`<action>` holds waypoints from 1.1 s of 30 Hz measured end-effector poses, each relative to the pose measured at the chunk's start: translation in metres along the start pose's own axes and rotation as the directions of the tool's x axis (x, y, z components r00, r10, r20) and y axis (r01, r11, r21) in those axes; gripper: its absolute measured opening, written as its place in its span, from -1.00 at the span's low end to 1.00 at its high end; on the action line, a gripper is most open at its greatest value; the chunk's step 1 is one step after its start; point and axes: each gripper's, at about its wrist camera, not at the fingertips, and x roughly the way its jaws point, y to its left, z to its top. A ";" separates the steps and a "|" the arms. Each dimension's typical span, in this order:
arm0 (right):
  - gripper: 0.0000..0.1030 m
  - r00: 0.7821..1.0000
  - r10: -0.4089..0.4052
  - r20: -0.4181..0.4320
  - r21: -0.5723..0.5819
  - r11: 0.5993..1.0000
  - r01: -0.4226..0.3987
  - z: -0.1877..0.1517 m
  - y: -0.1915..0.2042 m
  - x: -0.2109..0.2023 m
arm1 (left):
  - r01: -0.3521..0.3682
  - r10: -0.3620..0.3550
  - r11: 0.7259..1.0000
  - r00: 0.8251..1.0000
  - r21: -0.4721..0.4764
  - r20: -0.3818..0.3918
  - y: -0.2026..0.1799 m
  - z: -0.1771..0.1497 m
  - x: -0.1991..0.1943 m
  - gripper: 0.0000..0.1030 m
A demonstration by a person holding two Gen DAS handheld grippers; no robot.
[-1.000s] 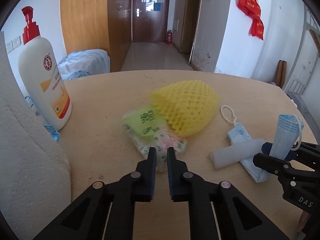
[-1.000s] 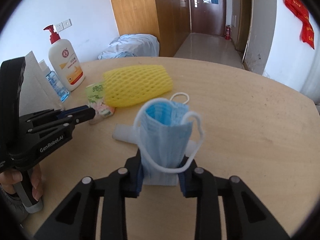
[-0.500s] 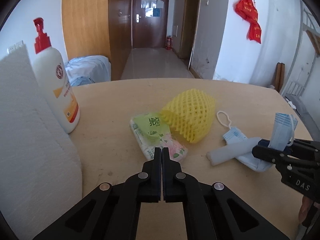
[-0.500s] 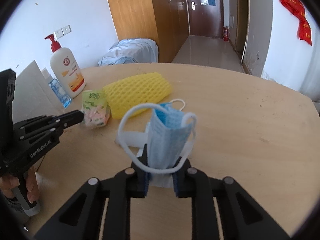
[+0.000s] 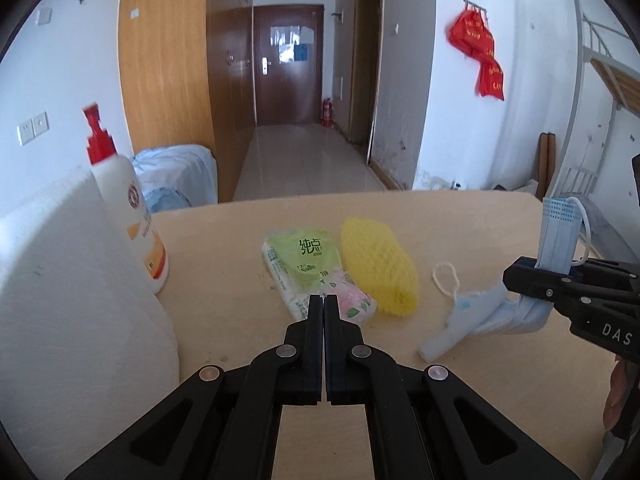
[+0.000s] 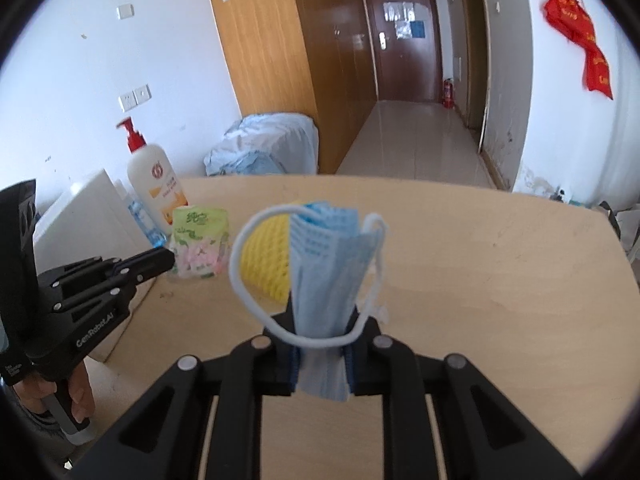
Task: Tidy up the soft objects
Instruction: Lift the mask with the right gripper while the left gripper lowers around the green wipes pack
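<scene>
My right gripper (image 6: 322, 336) is shut on a folded blue face mask (image 6: 328, 276) and holds it upright above the table; it also shows in the left wrist view (image 5: 558, 236). A second blue mask (image 5: 484, 316) lies on the table below it. My left gripper (image 5: 324, 304) is shut and empty, just short of a green tissue pack (image 5: 312, 272). A yellow foam net (image 5: 380, 272) lies right of the pack. In the right wrist view the tissue pack (image 6: 198, 240) and foam net (image 6: 268, 260) sit behind the held mask.
A white lotion bottle with a red pump (image 5: 128, 208) stands at the left, beside a white foam block (image 5: 72, 300). The round wooden table (image 6: 500, 280) stretches to the right. A small clear bottle (image 6: 142, 220) stands by the lotion.
My left gripper closed and drew back from the tissue pack. My right gripper lifted the blue mask higher off the table.
</scene>
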 end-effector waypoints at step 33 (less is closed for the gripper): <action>-0.60 0.997 0.023 0.074 -0.013 1.000 -0.022 -0.021 0.020 -0.061 | 0.023 -0.023 1.000 1.000 0.006 -0.005 -0.017 -0.043 -0.064 -1.00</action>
